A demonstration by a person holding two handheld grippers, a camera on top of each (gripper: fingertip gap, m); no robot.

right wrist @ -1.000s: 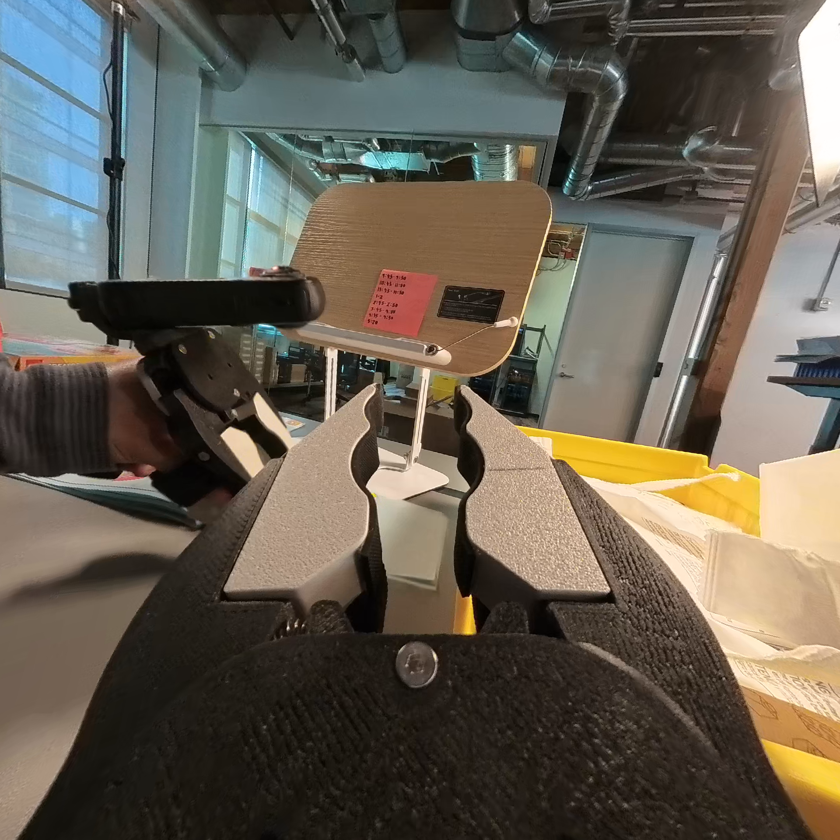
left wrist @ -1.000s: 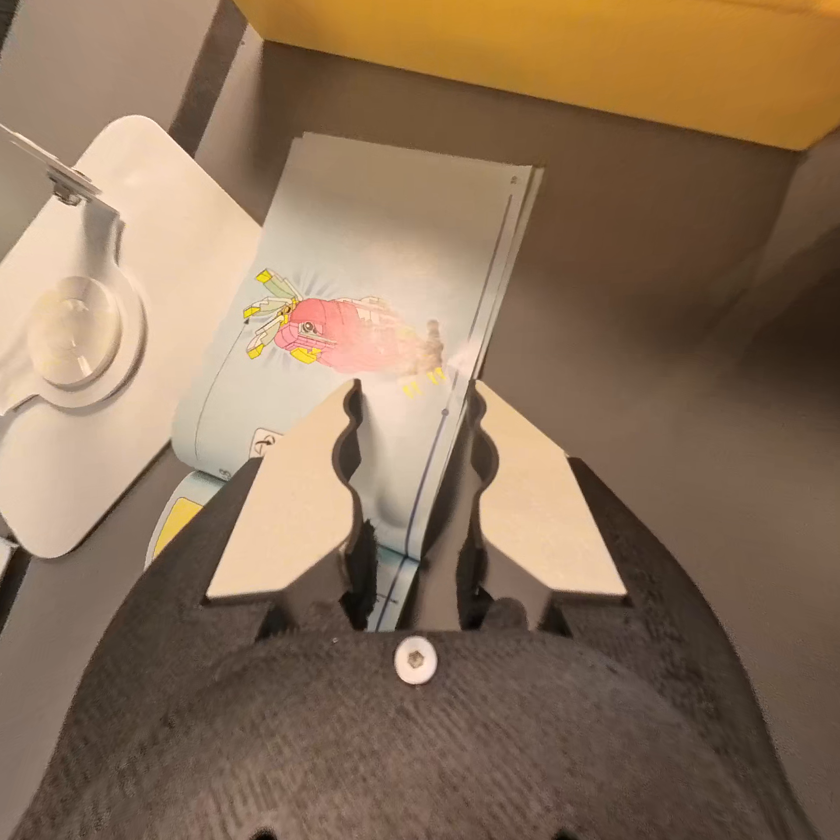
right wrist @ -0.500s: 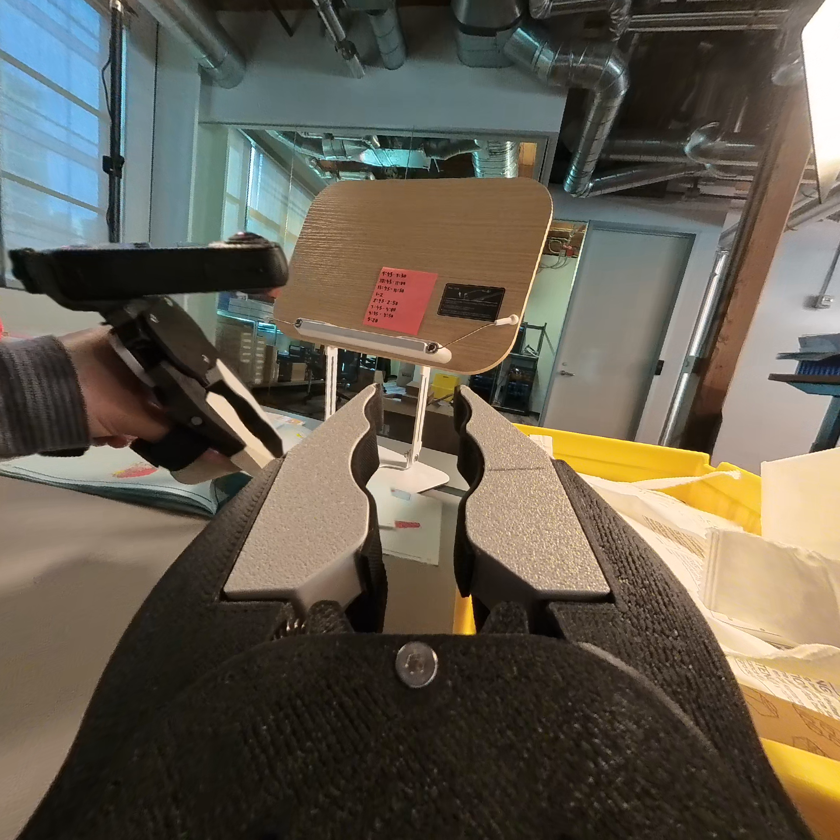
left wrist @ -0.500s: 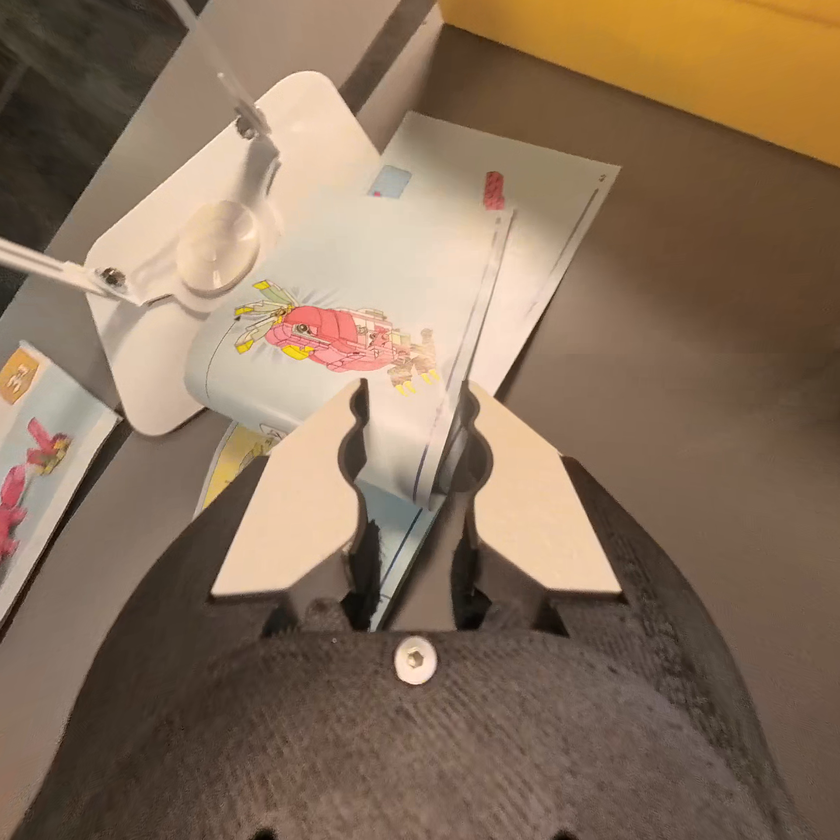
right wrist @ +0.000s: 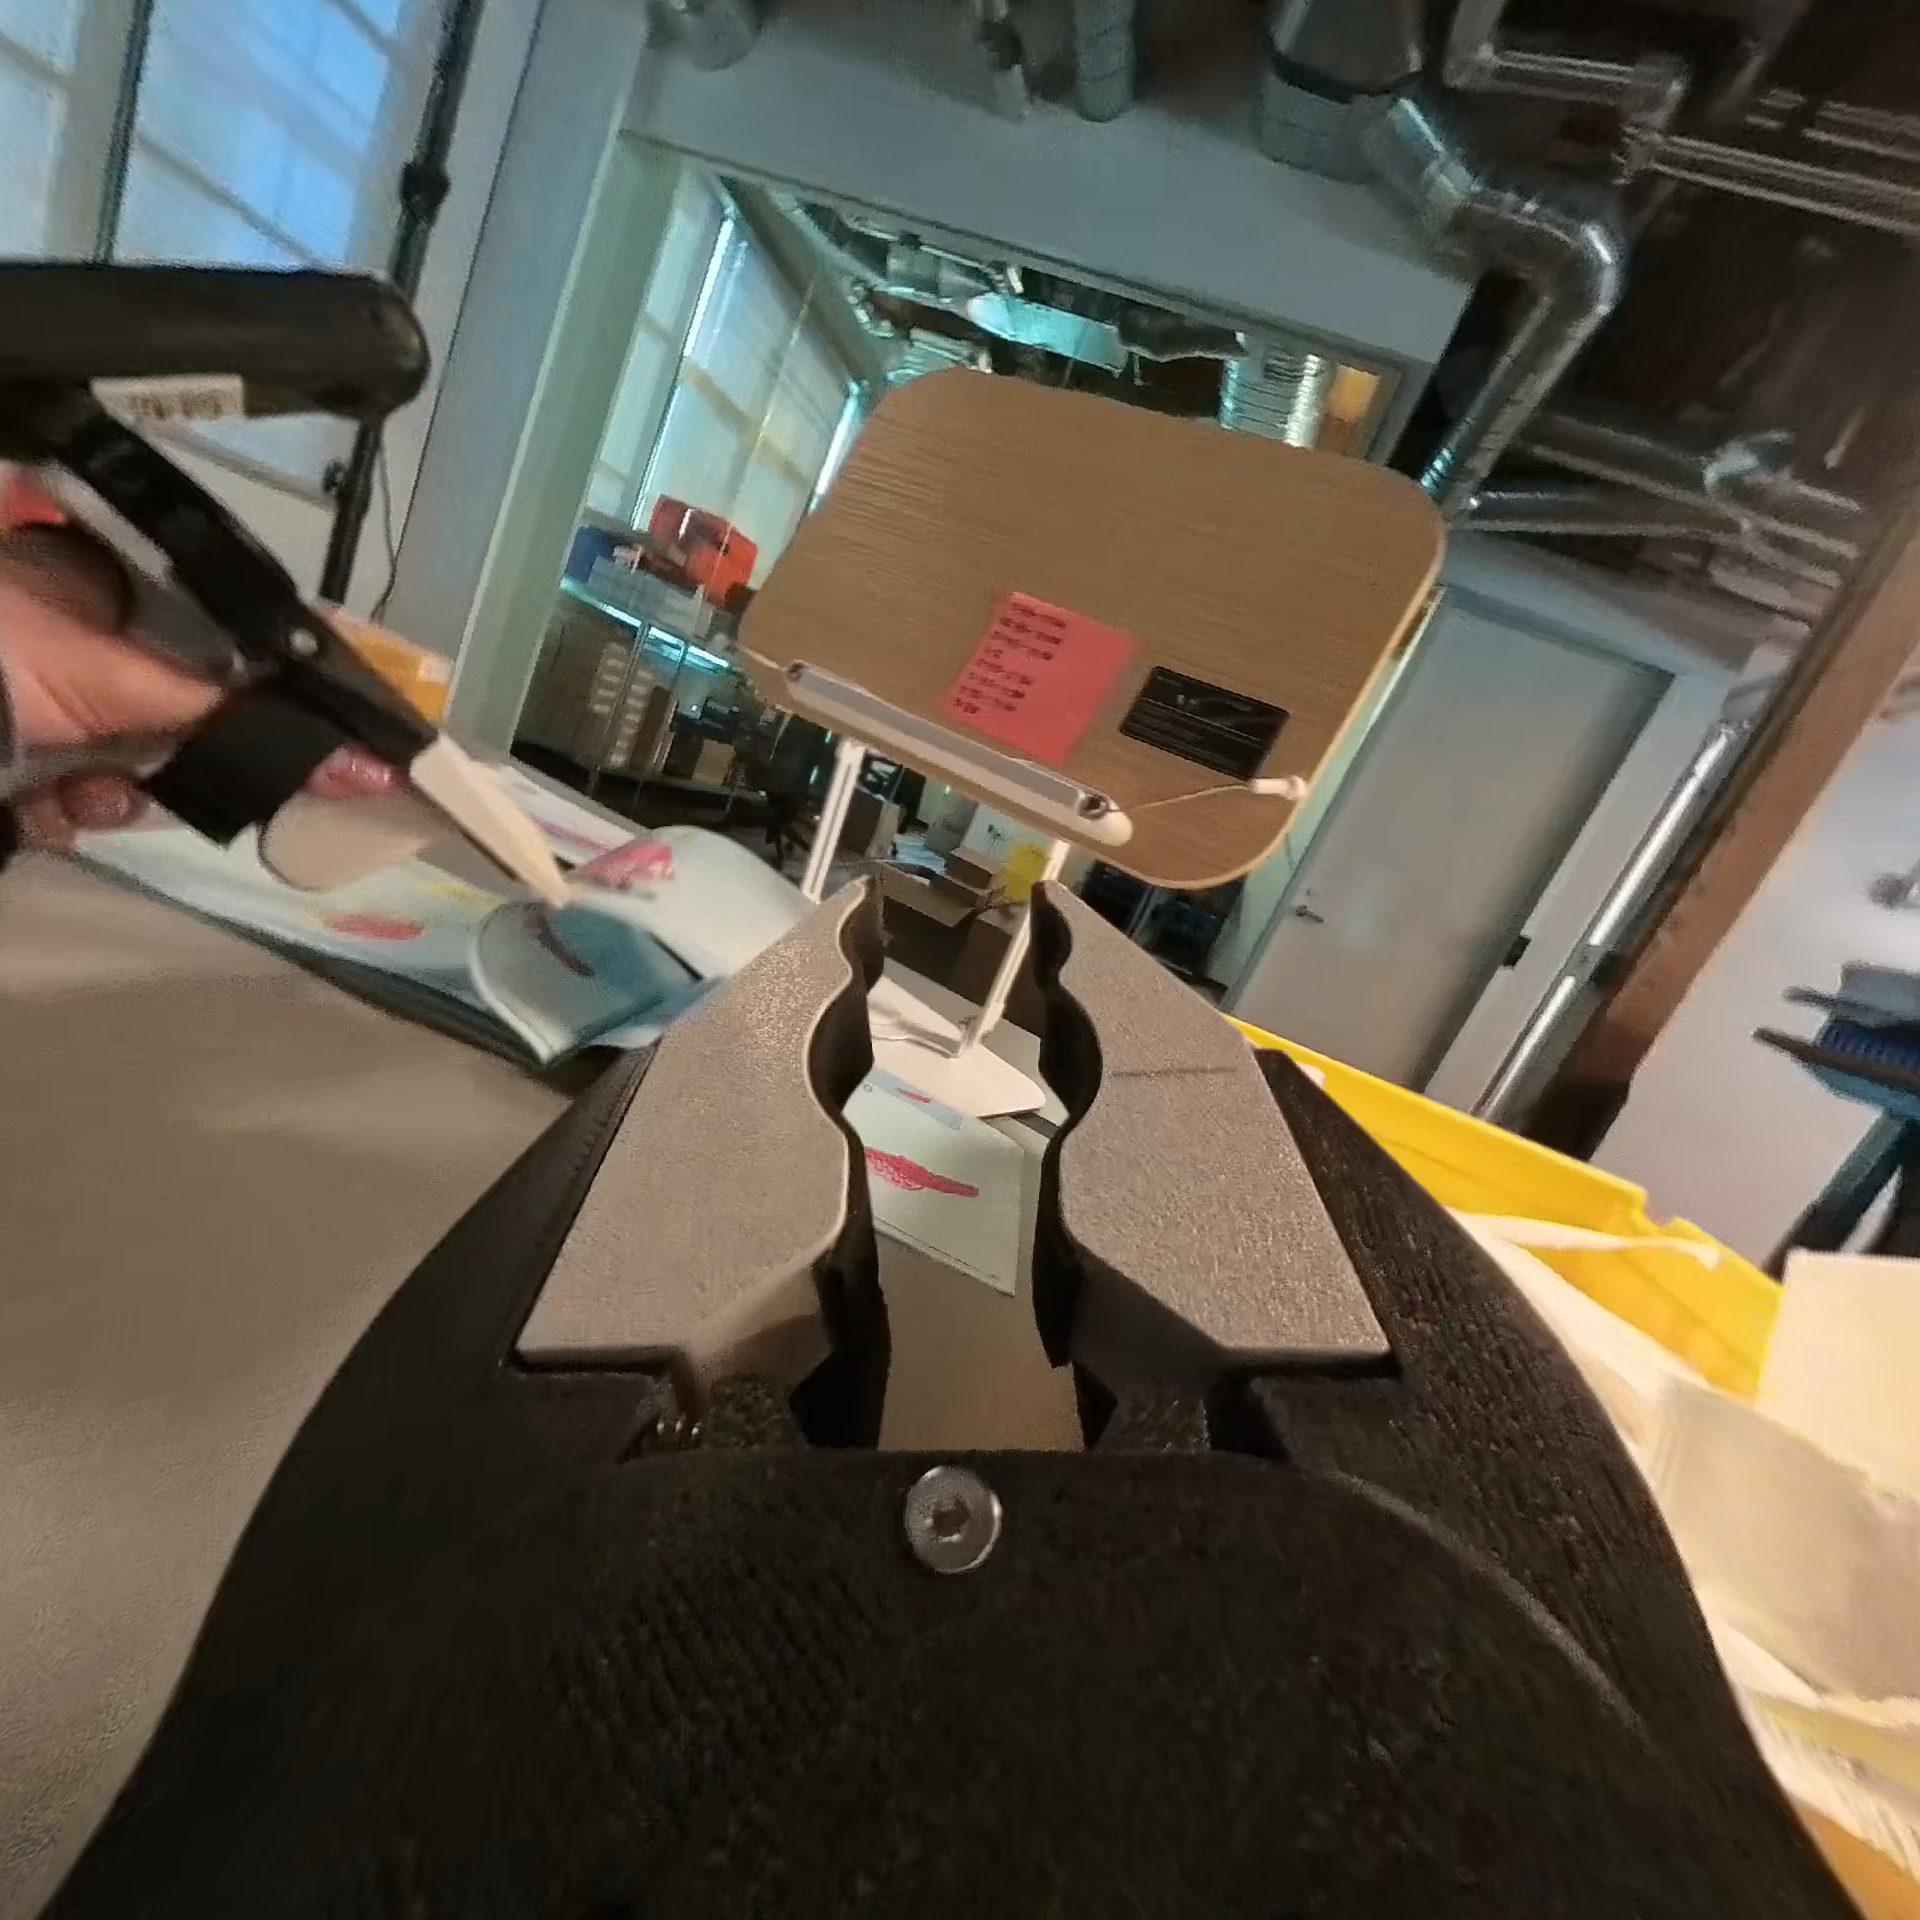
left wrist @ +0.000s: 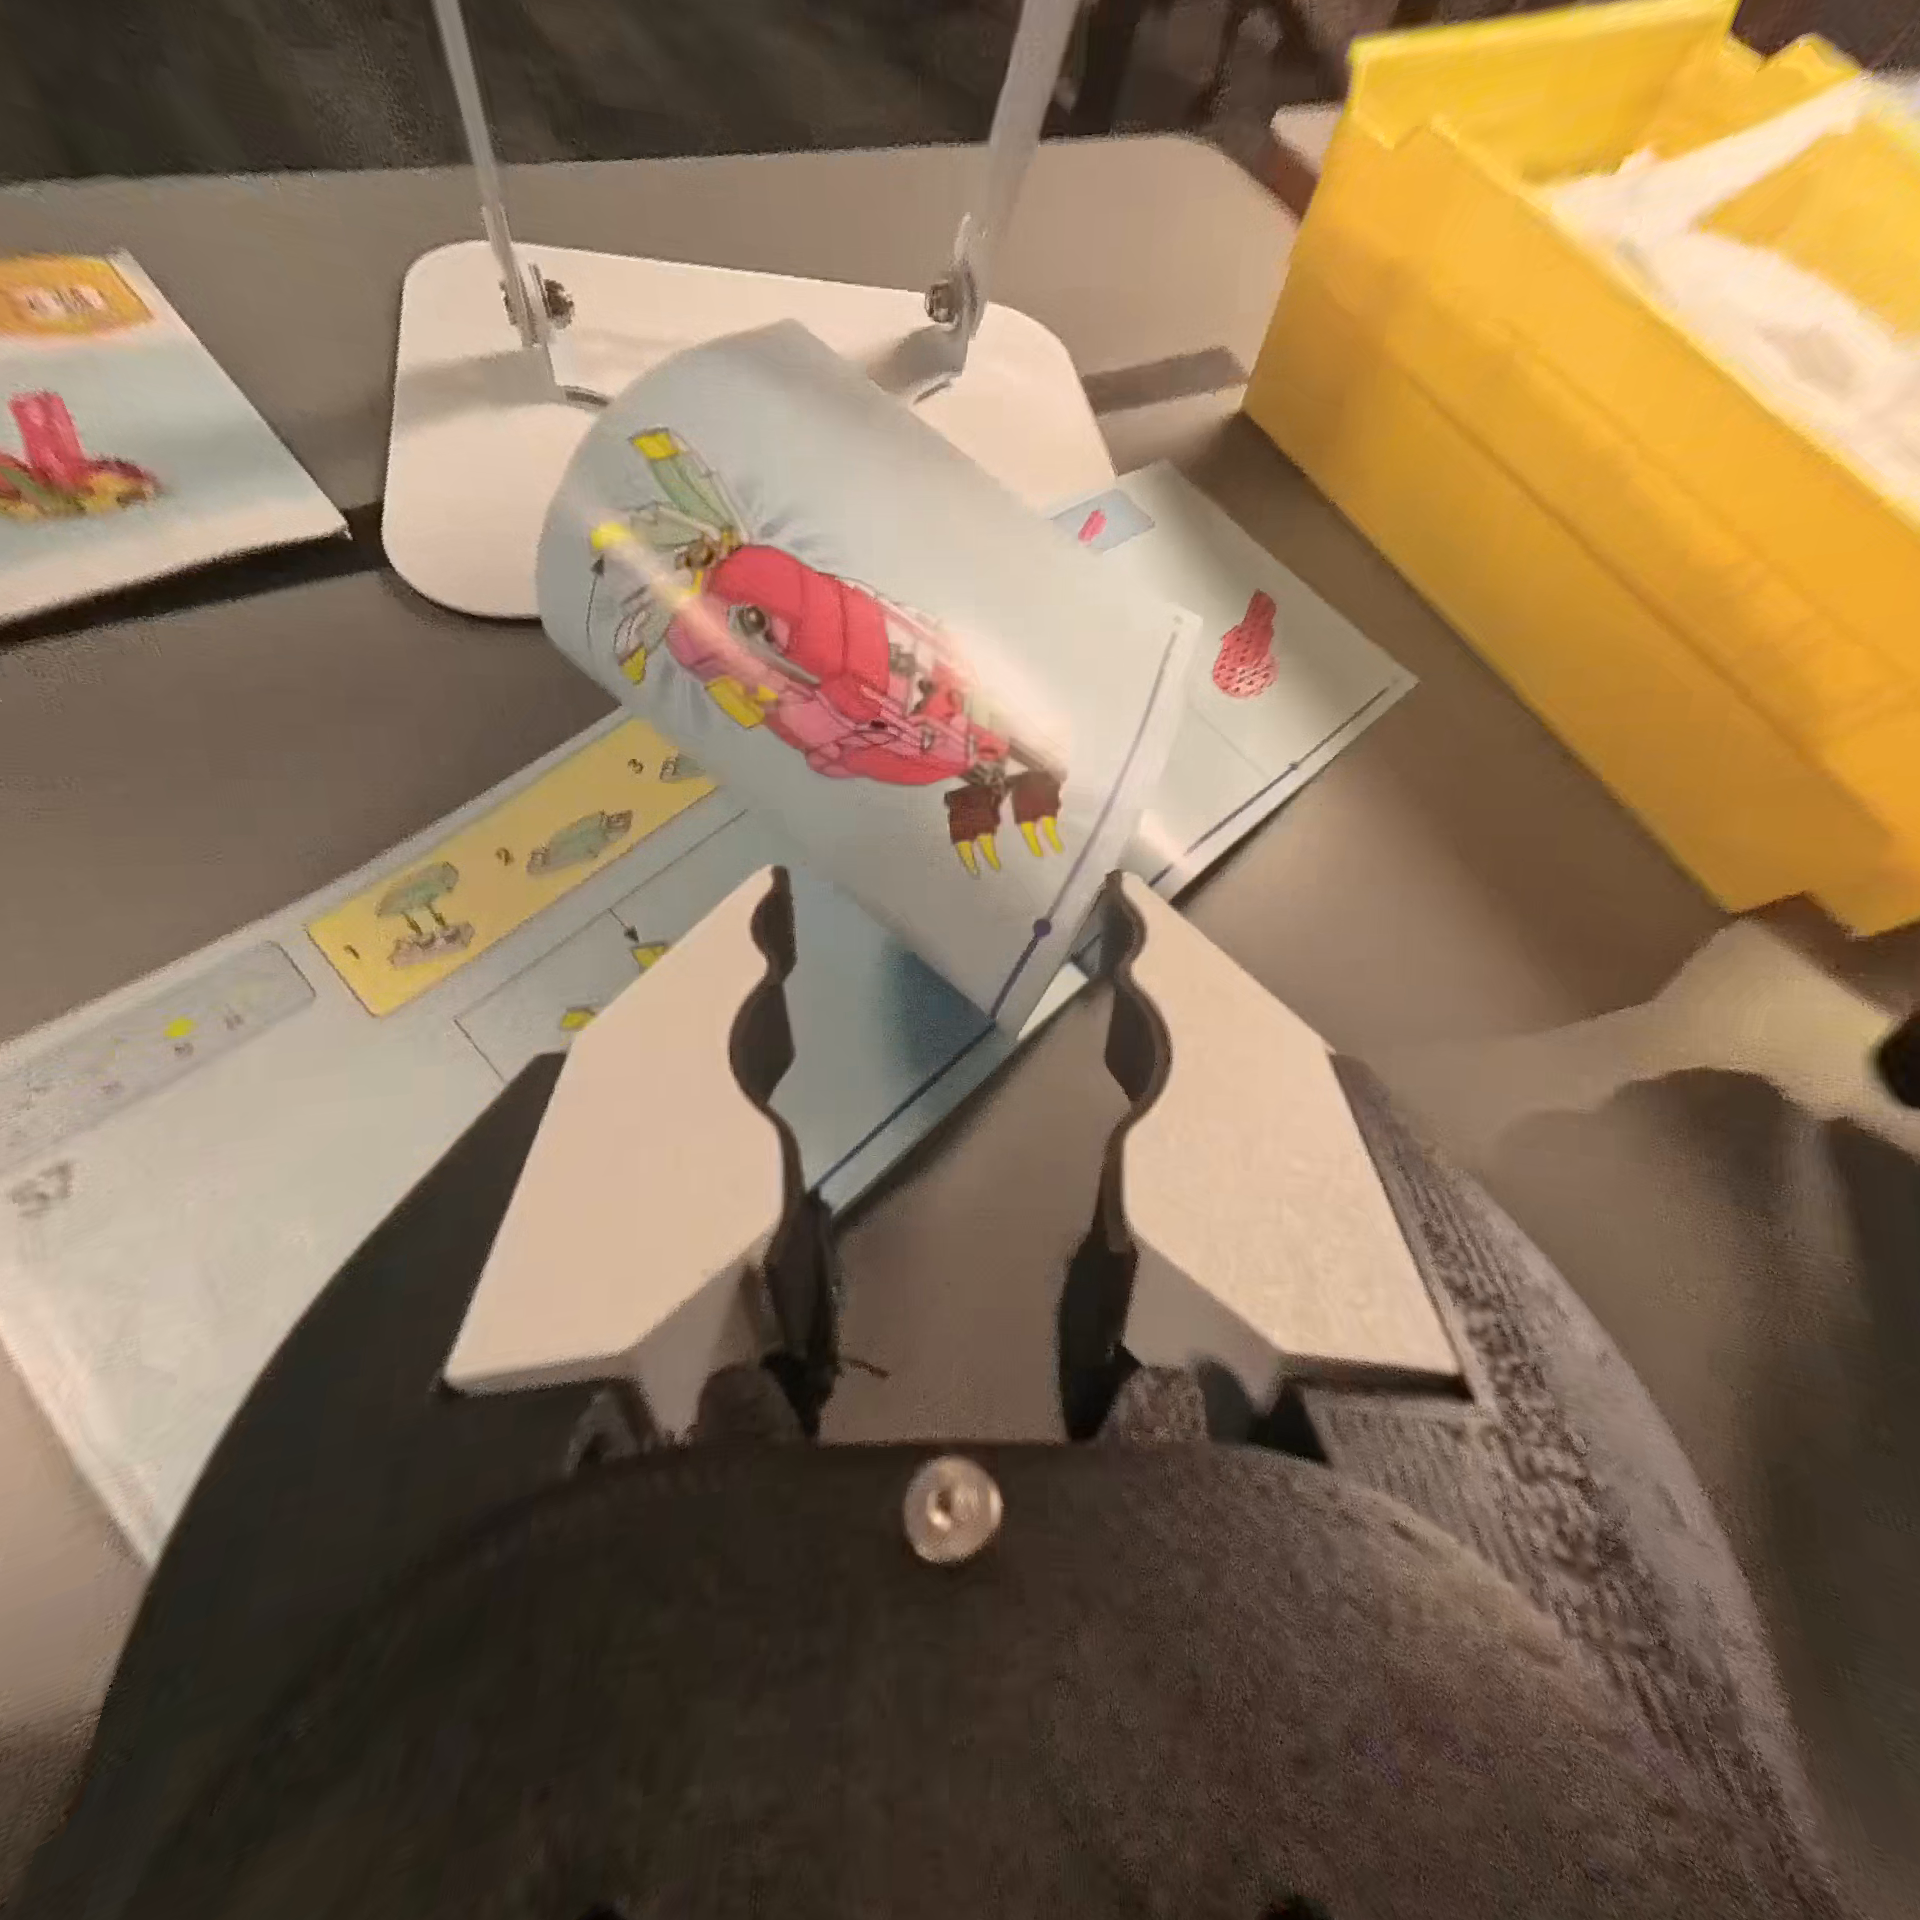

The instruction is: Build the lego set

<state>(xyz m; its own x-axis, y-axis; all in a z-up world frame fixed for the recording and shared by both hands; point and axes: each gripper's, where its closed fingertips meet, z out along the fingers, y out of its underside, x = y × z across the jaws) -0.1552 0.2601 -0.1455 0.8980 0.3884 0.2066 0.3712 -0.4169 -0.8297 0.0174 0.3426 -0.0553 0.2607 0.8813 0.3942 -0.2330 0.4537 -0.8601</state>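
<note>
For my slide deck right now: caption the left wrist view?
Open left hand-held gripper above a curled instruction booklet page, white stand base behind, yellow bin at right.

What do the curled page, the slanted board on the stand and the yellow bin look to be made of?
Curled page: thin glossy paper, since it bends in a smooth roll and shows a streak of glare.
Board: wood or a wood-look laminate, matte, with fine straight grain lines.
Yellow bin: likely moulded plastic, with even colour, smooth walls and a stepped rim.
</note>
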